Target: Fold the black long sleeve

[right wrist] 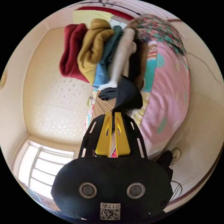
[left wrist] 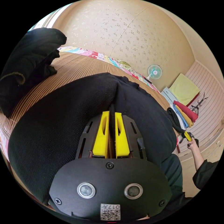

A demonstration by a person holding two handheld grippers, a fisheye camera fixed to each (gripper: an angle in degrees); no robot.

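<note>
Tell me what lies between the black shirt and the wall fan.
In the left gripper view, striped mat and a patterned quilt edge lie between the black shirt and the fan.

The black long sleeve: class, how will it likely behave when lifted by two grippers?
Probably floppy: the black long sleeve drapes and creases around the left gripper. Likely to sag between holds; a narrow end hangs bunched at the right gripper. Its ribbed knit probably resists slipping.

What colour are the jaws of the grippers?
Yellow; the left gripper view shows them best, shut on the black shirt.
</note>
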